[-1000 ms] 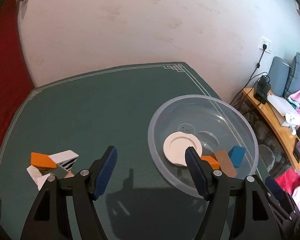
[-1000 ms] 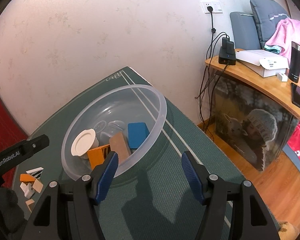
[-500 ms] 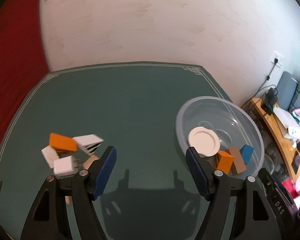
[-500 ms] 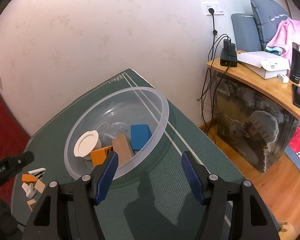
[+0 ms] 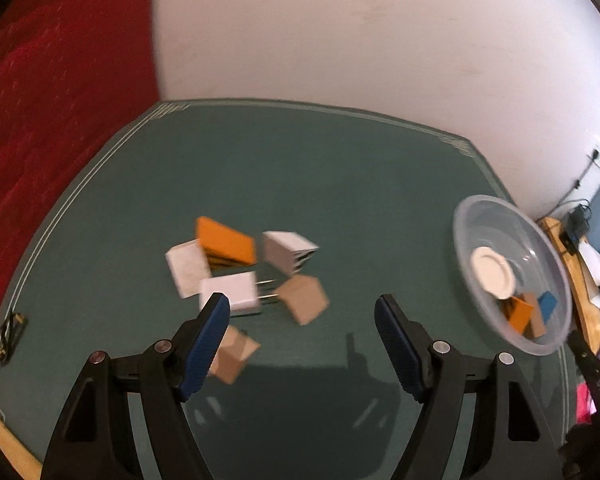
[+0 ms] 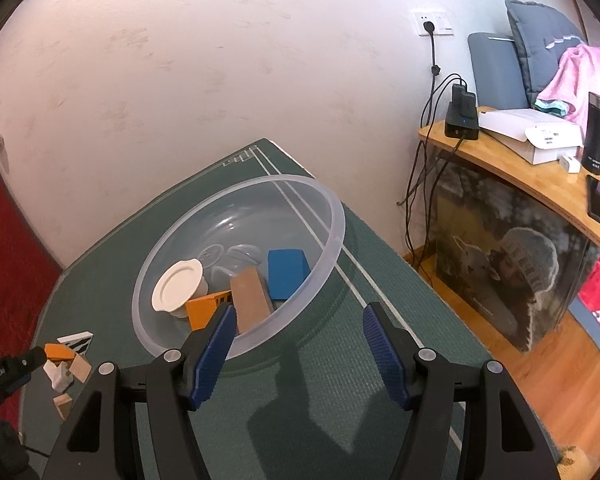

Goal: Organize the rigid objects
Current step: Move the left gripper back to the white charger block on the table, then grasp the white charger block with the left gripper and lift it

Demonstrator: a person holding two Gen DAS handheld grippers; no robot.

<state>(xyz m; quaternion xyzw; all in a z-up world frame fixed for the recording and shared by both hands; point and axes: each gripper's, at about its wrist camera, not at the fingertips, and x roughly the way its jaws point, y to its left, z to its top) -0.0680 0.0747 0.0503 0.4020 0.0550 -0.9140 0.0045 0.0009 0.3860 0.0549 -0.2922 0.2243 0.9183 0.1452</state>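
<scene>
A clear plastic bowl [image 6: 332, 216] on the green table holds a white lid [image 6: 177, 285], an orange block [image 6: 205, 309], a tan block [image 6: 252, 299] and a blue block [image 6: 287, 273]. The bowl also shows at the right of the left wrist view [image 5: 464, 216]. Loose pieces lie in a cluster: an orange block [image 5: 225, 241], a white plug [image 5: 230, 293], a white block [image 5: 186, 268], a striped white block [image 5: 288, 251] and tan blocks [image 5: 305, 298]. My left gripper [image 5: 302, 314] is open and empty just short of the cluster. My right gripper [image 6: 296, 320] is open and empty at the bowl's near rim.
A red cloth [image 5: 40, 120] hangs past the table's left edge. A wooden side shelf [image 6: 540, 184] with chargers, a box, a black flask and a phone stands to the right. A small black item [image 5: 10, 334] lies at the table's left edge.
My left gripper has swung left, from the bowl toward the loose cluster, which now sits ahead of its fingers. The right gripper has barely moved.
</scene>
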